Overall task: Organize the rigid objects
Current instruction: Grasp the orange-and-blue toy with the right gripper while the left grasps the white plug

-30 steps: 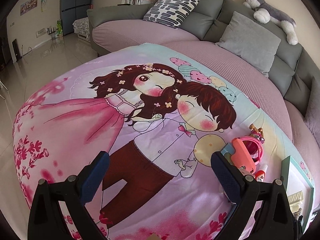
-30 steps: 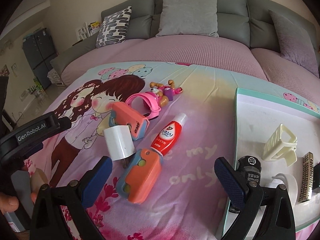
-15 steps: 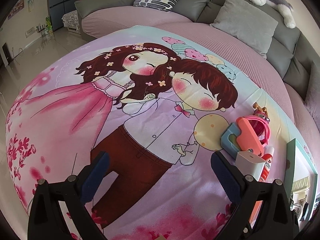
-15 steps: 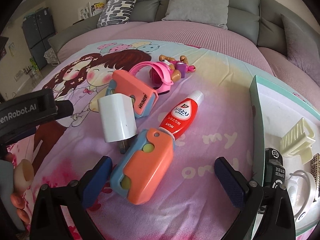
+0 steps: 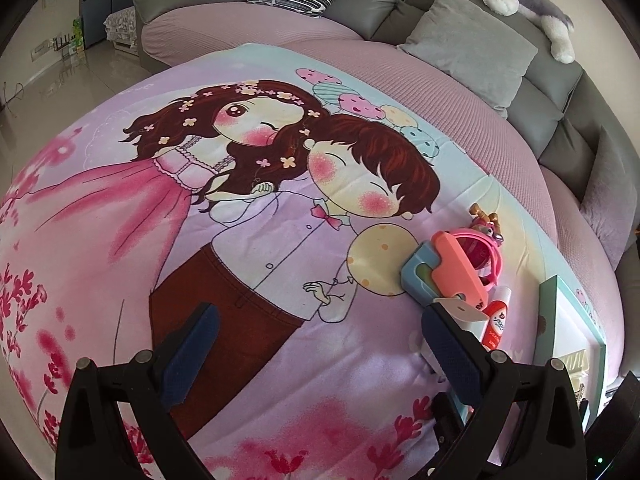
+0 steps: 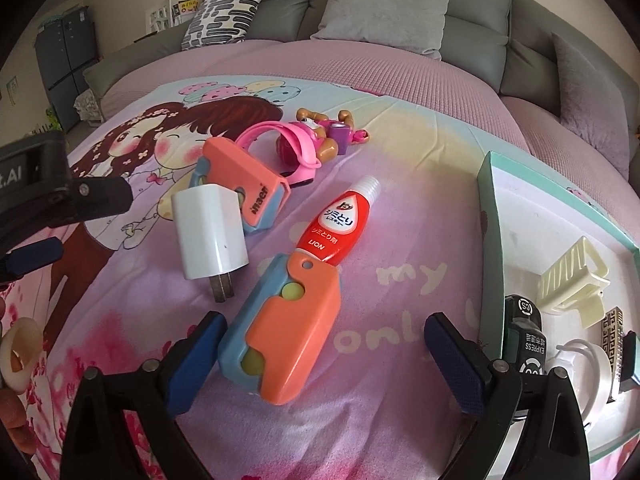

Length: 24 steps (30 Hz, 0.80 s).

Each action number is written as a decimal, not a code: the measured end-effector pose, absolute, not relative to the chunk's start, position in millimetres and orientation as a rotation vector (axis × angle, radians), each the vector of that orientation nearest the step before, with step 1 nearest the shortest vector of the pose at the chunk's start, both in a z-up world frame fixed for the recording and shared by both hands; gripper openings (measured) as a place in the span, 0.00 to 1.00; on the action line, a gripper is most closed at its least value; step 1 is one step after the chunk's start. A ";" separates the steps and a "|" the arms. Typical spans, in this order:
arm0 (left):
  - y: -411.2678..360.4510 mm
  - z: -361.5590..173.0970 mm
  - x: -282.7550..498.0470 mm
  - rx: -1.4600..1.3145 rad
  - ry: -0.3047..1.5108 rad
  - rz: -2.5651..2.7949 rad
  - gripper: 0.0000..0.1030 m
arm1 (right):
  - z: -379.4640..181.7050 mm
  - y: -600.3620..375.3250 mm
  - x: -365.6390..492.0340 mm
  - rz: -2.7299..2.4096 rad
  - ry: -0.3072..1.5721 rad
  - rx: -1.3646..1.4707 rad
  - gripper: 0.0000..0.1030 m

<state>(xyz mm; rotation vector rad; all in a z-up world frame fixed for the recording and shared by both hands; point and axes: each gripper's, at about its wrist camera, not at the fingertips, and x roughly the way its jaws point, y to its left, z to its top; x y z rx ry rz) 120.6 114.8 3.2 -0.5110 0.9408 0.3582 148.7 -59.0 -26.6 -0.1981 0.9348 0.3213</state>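
In the right wrist view my right gripper (image 6: 320, 352) is open, its blue pads either side of the near end of an orange-and-blue toy (image 6: 288, 320) on the cartoon blanket. Beyond lie a red tube (image 6: 340, 224), a white charger plug (image 6: 208, 232), a second orange-and-blue toy (image 6: 244, 184), a pink watch (image 6: 288, 148) and a small doll (image 6: 332, 136). The teal-rimmed tray (image 6: 490, 240) at right holds a cream hair clip (image 6: 568, 284) and a black item (image 6: 528, 336). My left gripper (image 5: 316, 348) is open over bare blanket, left of the same toy (image 5: 444, 272).
The blanket (image 5: 200, 240) covers a pink round bed. A grey sofa with cushions (image 6: 384, 4) curves behind it. Tiled floor (image 5: 48, 80) drops away at the far left. The other gripper's body (image 6: 48, 184) and a hand sit at the left edge of the right wrist view.
My right gripper has moved forward and down, so the near orange-and-blue toy now lies between its pads. My left gripper has drifted closer to the toys on the right.
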 end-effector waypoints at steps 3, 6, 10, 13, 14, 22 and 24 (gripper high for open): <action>105.1 6.6 124.5 -0.500 0.933 0.306 0.98 | -25.5 -60.3 148.2 0.309 0.927 -0.214 0.91; 92.6 8.2 129.9 -0.467 0.936 0.257 0.98 | -24.4 -63.9 149.2 0.315 0.927 -0.201 0.86; 81.9 10.4 133.6 -0.456 0.927 0.202 0.98 | -24.4 -68.6 150.5 0.320 0.932 -0.182 0.75; 73.8 10.6 136.3 -0.429 0.934 0.185 0.98 | -23.7 -71.2 151.3 0.317 0.930 -0.172 0.69; 72.3 10.6 137.1 -0.428 0.934 0.174 0.98 | -23.5 -71.8 151.4 0.319 0.931 -0.169 0.65; 62.5 -1.8 144.3 -0.415 0.960 0.147 0.73 | -24.2 -74.1 152.4 0.333 0.935 -0.154 0.50; 62.1 -7.1 145.1 -0.437 0.969 0.132 0.68 | -24.8 -74.0 152.9 0.335 0.934 -0.155 0.50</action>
